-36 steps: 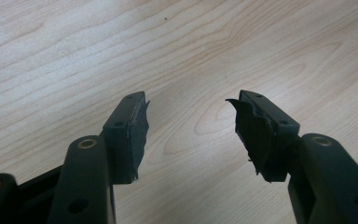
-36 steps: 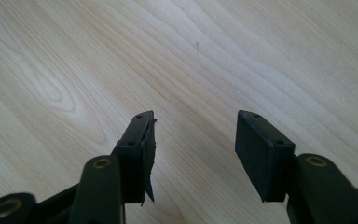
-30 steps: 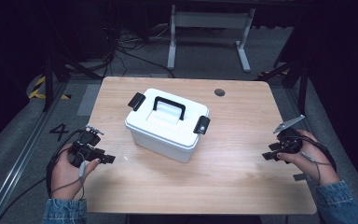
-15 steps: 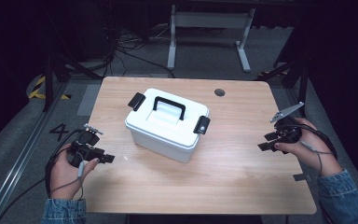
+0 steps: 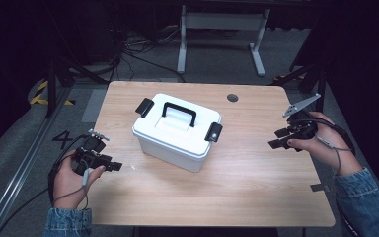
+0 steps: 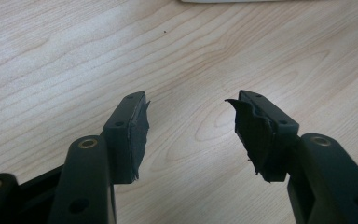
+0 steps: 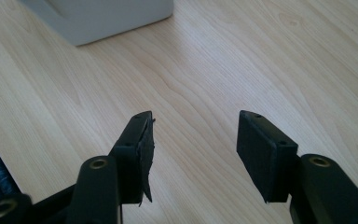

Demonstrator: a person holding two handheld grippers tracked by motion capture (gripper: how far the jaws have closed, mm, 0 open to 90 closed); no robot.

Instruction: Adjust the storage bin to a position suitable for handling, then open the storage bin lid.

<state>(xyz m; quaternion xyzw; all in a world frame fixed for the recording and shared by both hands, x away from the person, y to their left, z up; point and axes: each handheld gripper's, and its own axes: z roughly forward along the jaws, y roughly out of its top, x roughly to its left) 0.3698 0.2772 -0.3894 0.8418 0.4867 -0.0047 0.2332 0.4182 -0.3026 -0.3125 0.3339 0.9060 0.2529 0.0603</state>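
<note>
**White latched box mid-table, both hand-held grippers wide apart and empty**

Around the light wooden table [image 5: 256,197]: dark floor with loose black cables [image 5: 128,47] behind the far edge, a grey metal stand [image 5: 219,29] beyond, yellow-and-black hazard tape [image 5: 42,94] at far left. Small round dark grommet hole [image 5: 232,98] in the tabletop near the far edge, right of centre. Bare wood between each gripper and the box, with nothing in the way on either side.

Standing slightly left of the table's centre, turned at an angle: white rectangular plastic storage box [image 5: 175,133] with lid on, black carry handle [image 5: 178,112] on top, black side latches [image 5: 213,132] at both ends.

Near the left front edge, well apart from the box's left side: left hand-held gripper [image 5: 109,166], jaws spread with only wood grain between them in the left gripper view [image 6: 190,126]; sliver of the box at that view's top edge.

Near the right edge, well apart from the box's right end: right hand-held gripper [image 5: 277,139], raised a little off the tabletop, jaws likewise apart and holding nothing [image 7: 193,140]; box corner at that view's upper left.
</note>
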